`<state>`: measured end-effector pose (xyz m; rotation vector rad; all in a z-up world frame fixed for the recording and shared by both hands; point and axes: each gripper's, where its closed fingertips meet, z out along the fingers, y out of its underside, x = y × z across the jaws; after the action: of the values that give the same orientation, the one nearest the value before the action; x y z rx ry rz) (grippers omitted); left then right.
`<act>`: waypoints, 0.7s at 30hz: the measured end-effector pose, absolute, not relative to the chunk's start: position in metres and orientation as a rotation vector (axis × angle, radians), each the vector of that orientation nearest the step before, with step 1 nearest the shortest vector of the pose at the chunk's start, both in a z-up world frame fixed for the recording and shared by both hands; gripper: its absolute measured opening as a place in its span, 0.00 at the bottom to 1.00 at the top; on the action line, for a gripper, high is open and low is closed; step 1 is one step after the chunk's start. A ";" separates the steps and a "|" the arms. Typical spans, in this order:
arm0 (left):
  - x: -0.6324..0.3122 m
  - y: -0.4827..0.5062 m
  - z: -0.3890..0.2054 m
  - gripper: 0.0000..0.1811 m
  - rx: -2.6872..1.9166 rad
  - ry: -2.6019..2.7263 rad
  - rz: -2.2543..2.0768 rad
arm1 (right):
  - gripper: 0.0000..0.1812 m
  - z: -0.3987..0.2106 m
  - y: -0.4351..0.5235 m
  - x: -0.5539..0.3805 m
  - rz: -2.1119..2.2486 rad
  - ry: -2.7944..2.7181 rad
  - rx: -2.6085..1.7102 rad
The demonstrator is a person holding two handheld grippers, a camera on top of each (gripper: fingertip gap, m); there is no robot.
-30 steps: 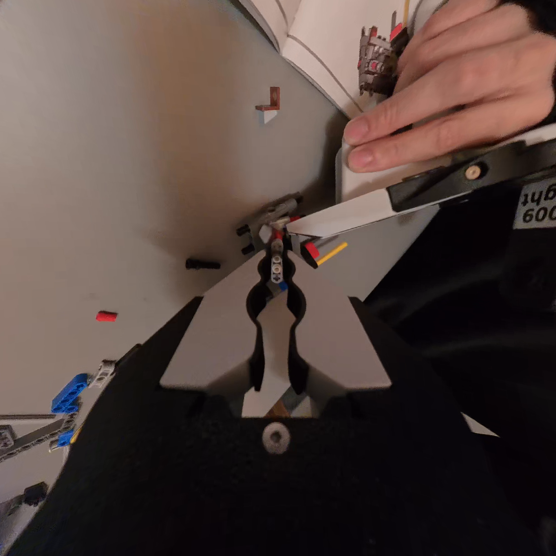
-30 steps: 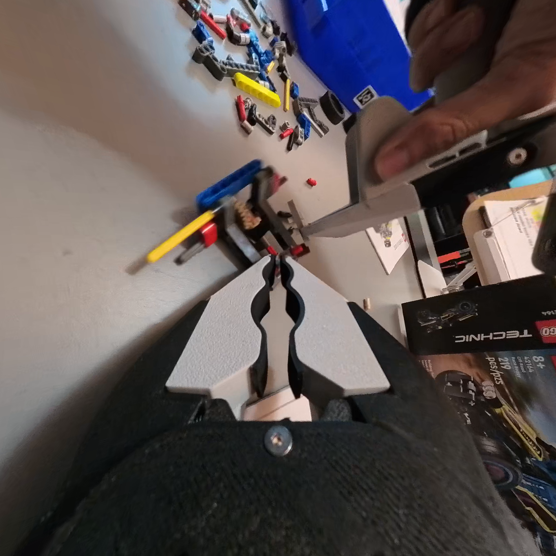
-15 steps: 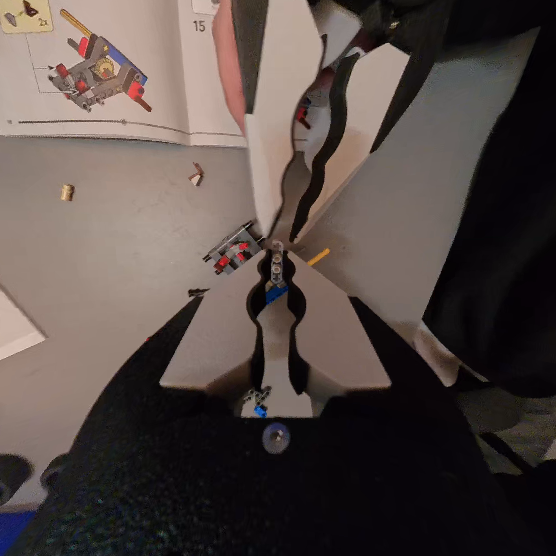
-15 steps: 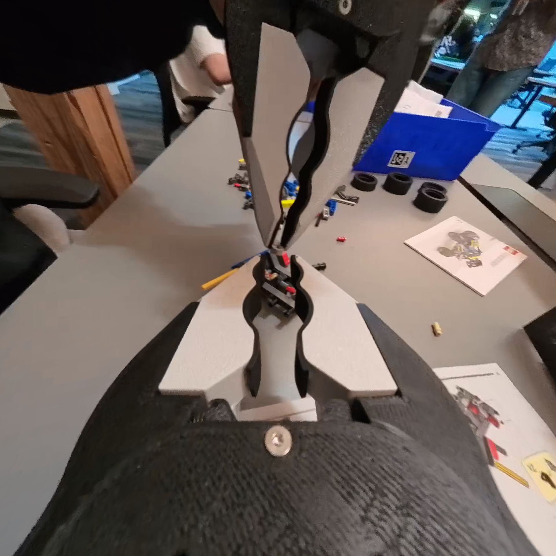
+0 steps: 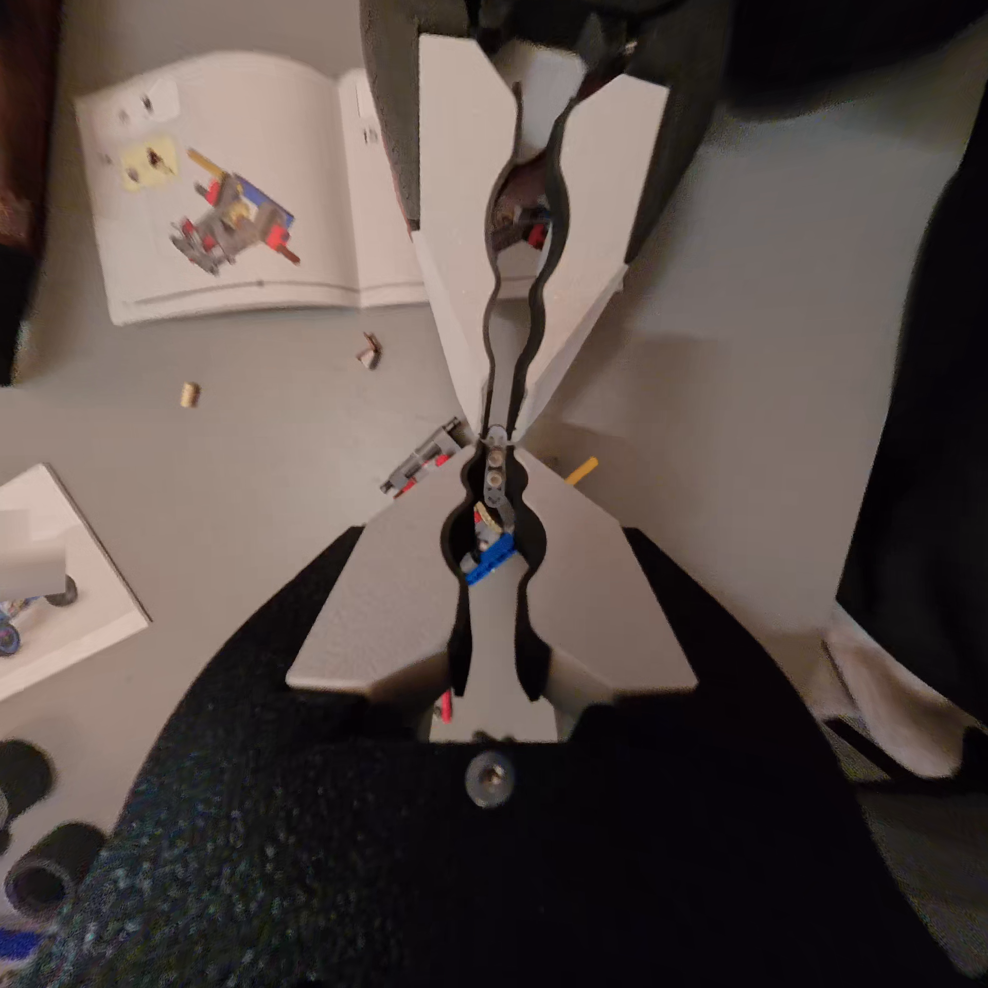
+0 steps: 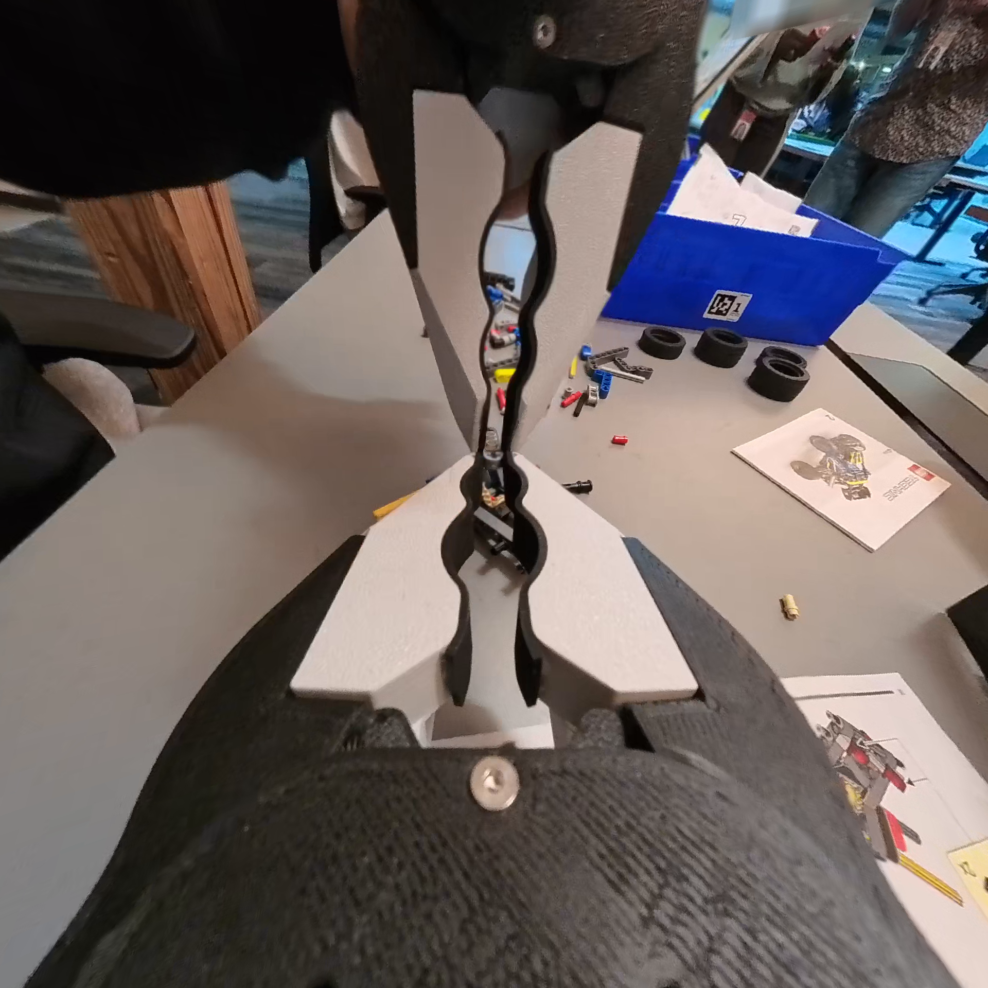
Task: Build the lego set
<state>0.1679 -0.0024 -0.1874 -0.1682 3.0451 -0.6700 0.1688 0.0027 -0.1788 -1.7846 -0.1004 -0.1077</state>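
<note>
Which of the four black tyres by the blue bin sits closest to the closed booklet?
The front right tyre, the frontmost of the group; the others lie farther back by the blue bin, away from the closed booklet.

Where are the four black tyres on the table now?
In the right wrist view, the four black tyres stand on the grey table at upper right, just in front of the blue bin, beyond the closed booklet.

The blue bin (image 6: 748, 267) carries a white sticker (image 6: 727, 306) on its near wall, printed with a black square code and a single digit. On the counter (image 6: 668, 508) nearer than the bin, a closed booklet (image 6: 839, 476) bears a red logo and a printed title. Beyond that, the open instruction booklet (image 6: 882, 775) shows only small page markings, too blurred to read
</note>
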 end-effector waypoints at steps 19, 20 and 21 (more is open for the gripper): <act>0.178 -0.011 -0.164 0.03 -0.186 2.583 -1.573 | 0.03 -0.158 -0.003 0.179 0.154 0.121 -1.628; 0.178 -0.011 -0.164 0.03 -0.184 2.573 -1.587 | 0.03 -0.158 -0.002 0.179 0.184 0.142 -1.625; 0.179 -0.010 -0.165 0.03 -0.180 2.565 -1.593 | 0.03 -0.159 -0.001 0.180 0.202 0.158 -1.623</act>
<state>0.1788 -0.0097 -0.1648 -0.1800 2.5647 -1.5927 0.1797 -0.0014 -0.1587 -1.6227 0.1582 0.2022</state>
